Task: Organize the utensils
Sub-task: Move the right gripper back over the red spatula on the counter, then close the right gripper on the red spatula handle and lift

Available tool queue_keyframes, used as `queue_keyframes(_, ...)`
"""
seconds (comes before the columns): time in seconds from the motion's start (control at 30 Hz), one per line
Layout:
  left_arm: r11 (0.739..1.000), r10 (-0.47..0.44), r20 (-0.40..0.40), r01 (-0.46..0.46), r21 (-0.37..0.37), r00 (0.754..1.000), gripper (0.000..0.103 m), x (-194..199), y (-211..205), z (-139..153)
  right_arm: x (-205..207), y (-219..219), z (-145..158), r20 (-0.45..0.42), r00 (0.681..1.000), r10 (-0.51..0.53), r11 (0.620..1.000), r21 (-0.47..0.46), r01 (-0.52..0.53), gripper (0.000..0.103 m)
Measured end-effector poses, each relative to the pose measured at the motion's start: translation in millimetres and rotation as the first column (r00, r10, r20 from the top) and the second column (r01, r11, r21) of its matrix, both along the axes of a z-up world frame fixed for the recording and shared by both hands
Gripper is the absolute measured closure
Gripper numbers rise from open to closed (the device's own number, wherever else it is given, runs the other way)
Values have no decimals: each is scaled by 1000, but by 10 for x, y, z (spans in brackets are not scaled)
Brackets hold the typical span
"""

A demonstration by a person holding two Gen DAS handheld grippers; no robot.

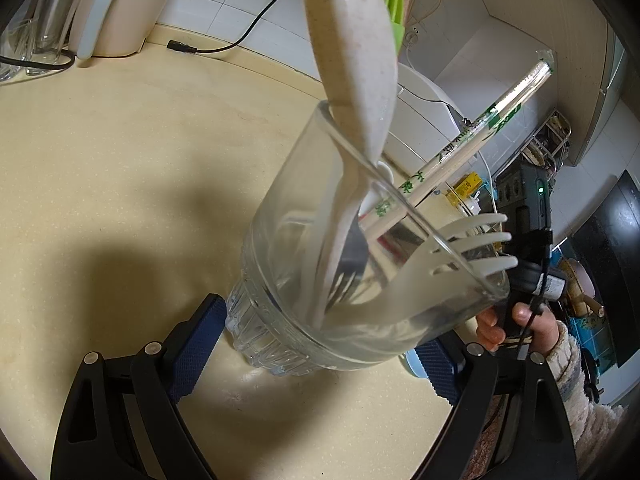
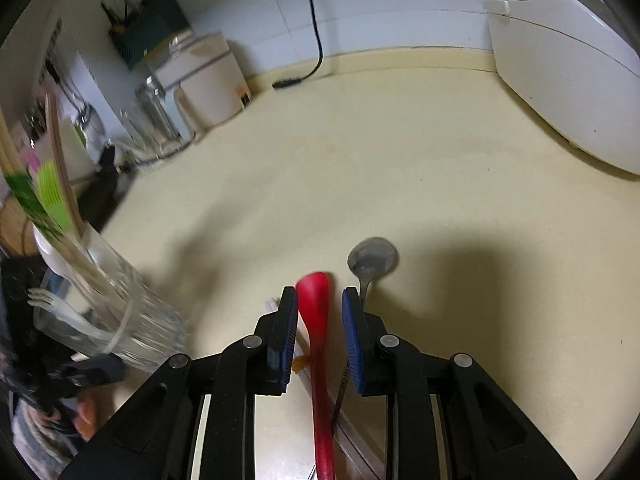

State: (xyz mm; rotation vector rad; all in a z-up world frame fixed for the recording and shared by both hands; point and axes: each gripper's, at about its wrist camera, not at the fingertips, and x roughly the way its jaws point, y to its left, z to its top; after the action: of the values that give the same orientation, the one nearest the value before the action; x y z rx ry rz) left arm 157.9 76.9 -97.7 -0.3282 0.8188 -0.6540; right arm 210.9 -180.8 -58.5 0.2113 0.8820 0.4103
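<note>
My left gripper (image 1: 320, 344) is shut on a clear glass jar (image 1: 352, 272) and holds it tilted over the beige counter. In the jar stand a white rice paddle (image 1: 352, 52), wrapped chopsticks (image 1: 472, 148), a white plastic fork (image 1: 468, 244) and a dark fork (image 1: 346, 280). In the right wrist view the jar (image 2: 120, 320) is at the left. My right gripper (image 2: 320, 300) is open around a red spoon (image 2: 318, 340) lying on the counter, its fingers (image 2: 286, 328) apart from it. A metal spoon (image 2: 372, 260) lies just right of it.
A white rice cooker (image 2: 568, 60) stands at the back right. A cream appliance (image 1: 120, 8), glass jars (image 1: 48, 12) and a black power cord (image 1: 224, 40) line the back wall. A chopstick wrapper (image 2: 304, 376) lies under the red spoon.
</note>
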Motion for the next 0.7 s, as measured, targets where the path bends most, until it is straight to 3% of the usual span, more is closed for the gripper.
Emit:
queue_keyframes(0.33, 1000, 0, 0, 0, -1, 1000, 11, -2, 4, 0, -31, 266, -72, 22, 999, 26, 981, -190, -22, 80)
queue_keyframes(0.7, 1000, 0, 0, 0, -1, 1000, 11, -2, 7, 0, -49, 419, -57, 47, 994, 101, 970, -226, -87, 77)
